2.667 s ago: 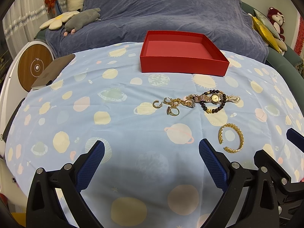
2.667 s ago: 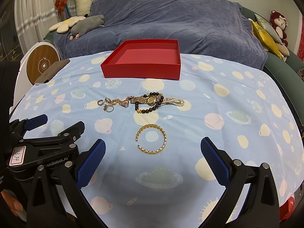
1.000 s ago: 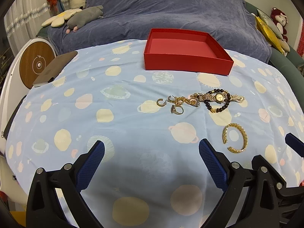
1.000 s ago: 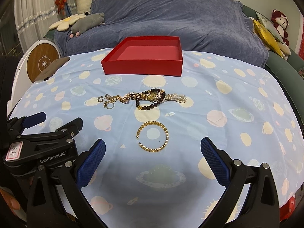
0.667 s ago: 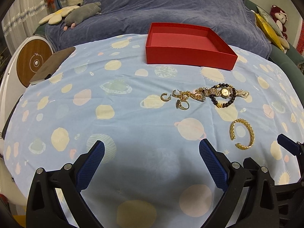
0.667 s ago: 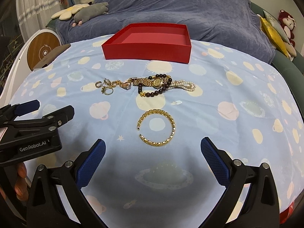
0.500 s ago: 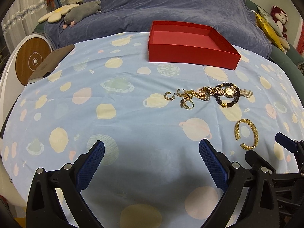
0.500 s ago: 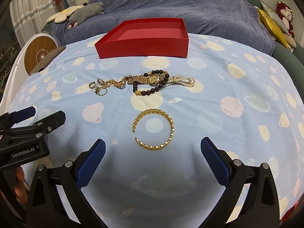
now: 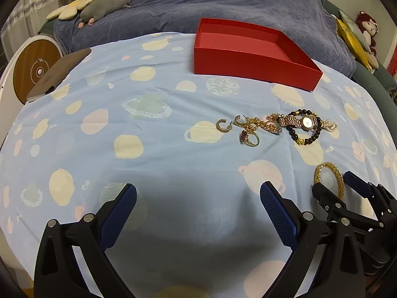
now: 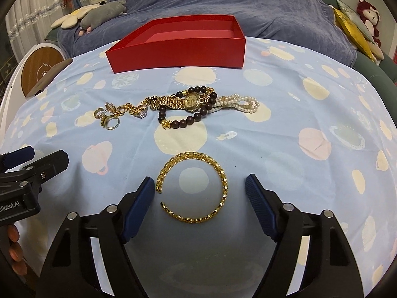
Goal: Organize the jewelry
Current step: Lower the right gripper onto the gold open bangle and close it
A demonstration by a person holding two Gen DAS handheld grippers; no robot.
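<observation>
On the planet-print tablecloth, read from left to right: the left gripper hovers with its blue pads spread wide and only bare cloth between them, as in the earlier frames, though the jewelry now sits farther right and larger in its view. A gold hoop earring and a stone-set ring lie next, just beside a tangled gold chain. Touching that cluster are a gold wristwatch, a dark bead bracelet and a pearl strand. Nearer the camera, well apart from the cluster, lies the open gold cuff bracelet. The right gripper has come down around it; a second ago the cuff lay ahead of the pads, now it lies between them. Its jaws are closing, narrower than before, with the pads not yet touching the cuff. Behind everything stands the empty red box, unchanged against the blue sofa.
</observation>
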